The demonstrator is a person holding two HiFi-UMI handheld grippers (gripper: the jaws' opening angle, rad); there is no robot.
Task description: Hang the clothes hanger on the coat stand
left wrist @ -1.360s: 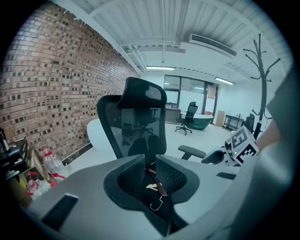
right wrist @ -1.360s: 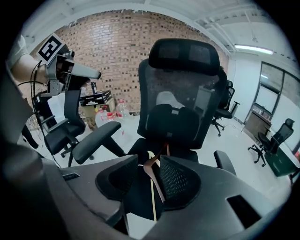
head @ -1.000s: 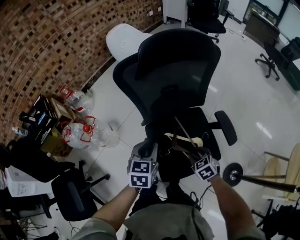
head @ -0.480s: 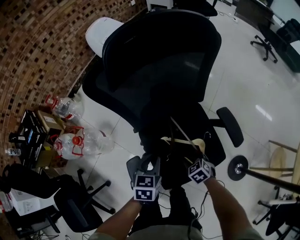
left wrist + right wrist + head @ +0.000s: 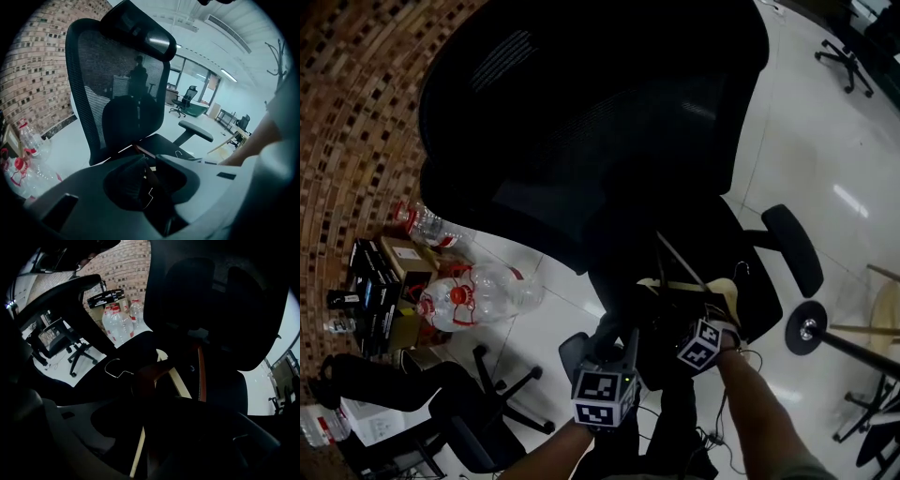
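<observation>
A large black mesh-backed office chair (image 5: 609,141) fills most of the head view and stands between the person and the floor beyond. 2 clear plastic water bottles with red caps (image 5: 478,295) lie on the white floor (image 5: 825,159) beside a red brick wall (image 5: 356,112), and a smaller black swivel chair (image 5: 478,427) sits below them. At the right, well apart from the seat, is the coat stand's round black base (image 5: 807,328). The wooden clothes hanger (image 5: 689,284) lies on the big chair's seat, just ahead of both grippers. 2 bare forearms (image 5: 759,412) reach in from the bottom edge, both pointing down at the seat. The left gripper (image 5: 147,159) has its tongs close together with a narrow dark gap, and whether they pinch anything is unclear. The right gripper (image 5: 154,404) has just been opening. Its tongs are apart, with the hanger's pale bar showing between them, ungripped.
</observation>
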